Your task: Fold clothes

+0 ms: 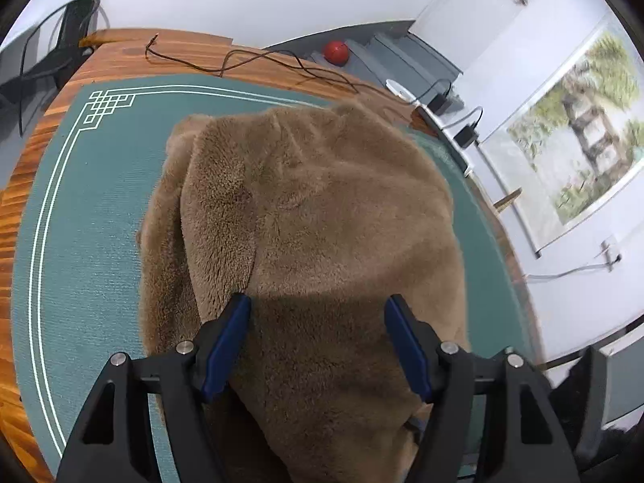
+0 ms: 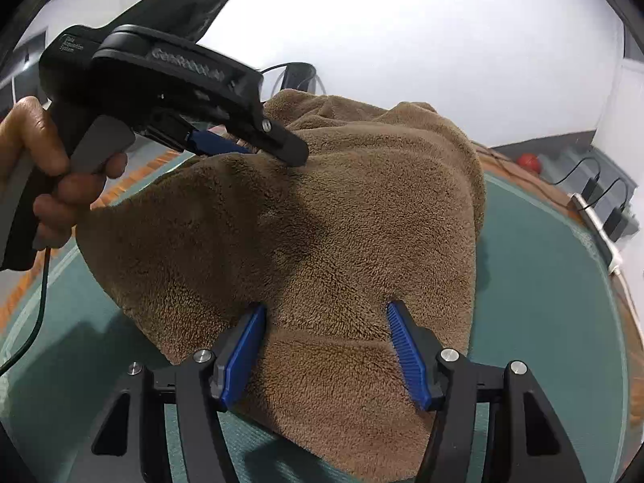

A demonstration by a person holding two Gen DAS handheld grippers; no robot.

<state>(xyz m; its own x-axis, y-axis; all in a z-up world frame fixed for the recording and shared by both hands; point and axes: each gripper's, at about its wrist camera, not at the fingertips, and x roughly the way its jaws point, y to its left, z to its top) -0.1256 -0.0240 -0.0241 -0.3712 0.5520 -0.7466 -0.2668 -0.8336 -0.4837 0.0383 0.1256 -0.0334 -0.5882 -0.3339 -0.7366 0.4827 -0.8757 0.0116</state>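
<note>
**Thick fleece garment, both grippers spread above it**

The left gripper (image 1: 318,306) has its blue pads wide apart over the brown fleece garment (image 1: 306,209), nothing pinched between them. The right gripper (image 2: 326,314) is likewise spread, its pads set into the pile on either side of a band of fabric but not pressing it together. In the right wrist view, a hand (image 2: 44,173) holds the left gripper against the garment's upper fold.

The garment lies heaped on the green mat (image 1: 88,221), covering most of its middle. It looks soft, bulky and limp: it should drape and sag when lifted, and the plush pile may slip from a shallow pinch. A hem or a doubled fold would likely give the firmest hold.

Beyond the garment, bare mat is free on its left side. A dark cable (image 1: 241,60) lies on the wooden table (image 1: 24,185) past the garment's far edge, well apart.
</note>
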